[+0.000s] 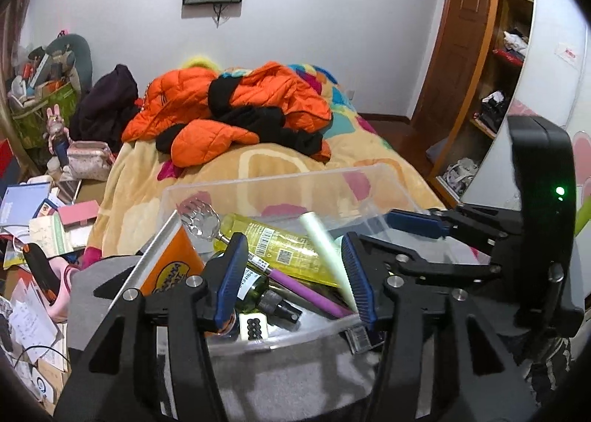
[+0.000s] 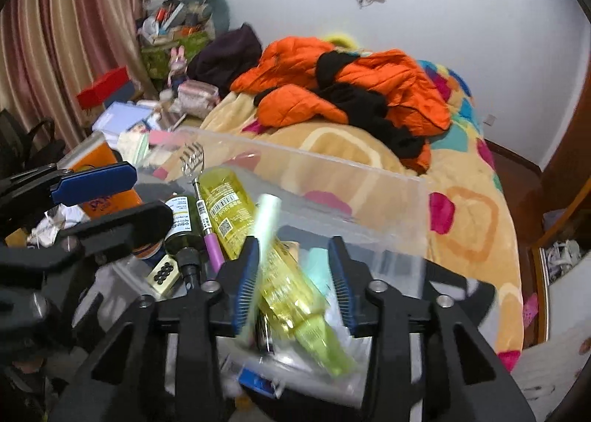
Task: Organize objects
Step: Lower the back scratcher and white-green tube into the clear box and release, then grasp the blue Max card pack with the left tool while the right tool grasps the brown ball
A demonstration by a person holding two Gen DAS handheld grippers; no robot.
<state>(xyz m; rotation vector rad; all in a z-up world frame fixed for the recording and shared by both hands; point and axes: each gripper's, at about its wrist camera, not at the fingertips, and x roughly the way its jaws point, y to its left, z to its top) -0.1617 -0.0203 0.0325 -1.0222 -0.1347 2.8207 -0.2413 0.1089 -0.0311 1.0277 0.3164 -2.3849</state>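
Left wrist view: clear plastic bin (image 1: 280, 185) sits directly ahead of and below both sets of jaws, on a grey surface at the foot of a bed. Left gripper (image 1: 295, 274) stands part open over the bin's near rim, nothing pressed between its pads. Right gripper (image 2: 293, 274) likewise part open; a pale green tube (image 2: 264, 230) lies blurred between its pads, leaning against the left pad, not clamped as far as the frame shows.

Risks, judged:
- Tube appears loose. It could tip off the yellow bottle (image 2: 236, 215) beneath it and slide to the near rim or over it, if the jaws pull back against it.
- The two grippers are near each other over one bin; the right one's fingers cross just right of the left jaws in the left wrist view. A careless withdrawal could knock them together.
- Bin is light and transparent; a finger catching the rim could drag or tilt it.

Count, largest first:
- Bin: 1
- Orange box (image 1: 173, 259), propped at the bin's left end, left of the left jaws: 1
- Yellow bottle: 1
- Back scratcher (image 2: 201, 200) with purple grip, between bottles: 1
- Dark green bottle (image 2: 179, 226): 1
- Pale green tube: 1
- Cream block with black dots (image 1: 253, 326), just below the left jaws: 1

Further small items under the right jaws are blurred; uncounted.
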